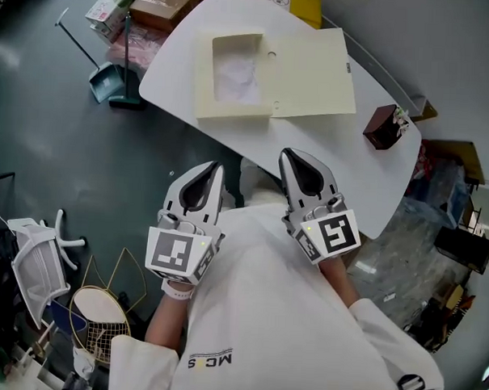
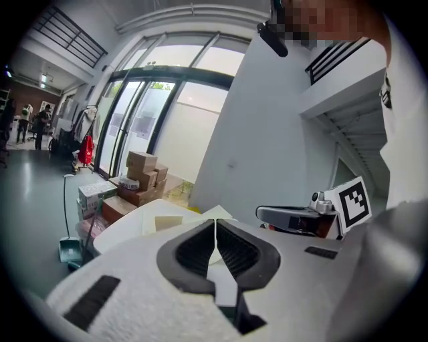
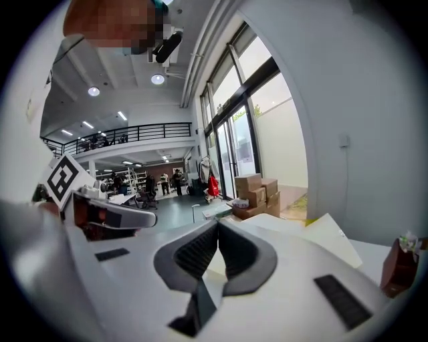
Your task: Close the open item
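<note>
Approach pending: left gripper (image 1: 216, 168) and right gripper (image 1: 287, 155) jaws together, empty. Next, likely: swing flat lid (image 1: 313, 72) of open cream cardboard box (image 1: 235, 78) leftward.

The white table (image 1: 176, 66) carries an open cream box (image 1: 276, 74) just ahead of the left gripper (image 1: 217, 166) and right gripper (image 1: 289, 153), and a small dark brown holder (image 1: 382, 127) farther right of the right gripper.

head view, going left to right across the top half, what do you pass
dustpan on the floor → open cream box on the white table → small dark brown container near the table's right end
</note>
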{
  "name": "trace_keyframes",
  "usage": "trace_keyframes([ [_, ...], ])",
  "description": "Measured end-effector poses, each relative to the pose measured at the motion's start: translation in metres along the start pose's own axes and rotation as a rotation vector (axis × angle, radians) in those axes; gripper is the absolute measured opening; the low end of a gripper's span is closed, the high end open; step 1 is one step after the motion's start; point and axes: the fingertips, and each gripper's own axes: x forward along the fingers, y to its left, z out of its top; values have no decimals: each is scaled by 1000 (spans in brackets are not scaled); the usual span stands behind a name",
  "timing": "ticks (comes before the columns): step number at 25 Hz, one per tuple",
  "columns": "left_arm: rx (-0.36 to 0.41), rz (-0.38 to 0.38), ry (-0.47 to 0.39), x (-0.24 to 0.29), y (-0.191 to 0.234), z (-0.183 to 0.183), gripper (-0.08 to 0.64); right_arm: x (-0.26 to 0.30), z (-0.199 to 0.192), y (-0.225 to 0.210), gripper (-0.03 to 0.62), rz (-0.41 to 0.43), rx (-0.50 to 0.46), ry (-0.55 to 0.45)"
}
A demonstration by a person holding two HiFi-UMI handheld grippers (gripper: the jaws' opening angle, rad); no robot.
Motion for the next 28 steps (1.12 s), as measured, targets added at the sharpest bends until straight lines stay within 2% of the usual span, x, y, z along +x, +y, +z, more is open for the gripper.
trace_keyframes([
  [3, 9, -6, 29, 12, 3, 2, 32, 12, -2, -11, 17, -6, 7, 10],
  [7, 9, -24, 23, 27, 0, 11, 32, 22, 3, -20, 17, 0, 17, 5],
  [10, 38, -49, 25, 44, -6, 18, 32, 23, 5, -35, 17, -38, 39, -9],
  [15, 60, -78, 39, 67, -12, 22, 32, 24, 16, -55, 17, -90, -22, -32],
  [28, 75, -164, 78, 137, -45, 30, 32, 14, 27, -148, 17, -234, 34, -65],
])
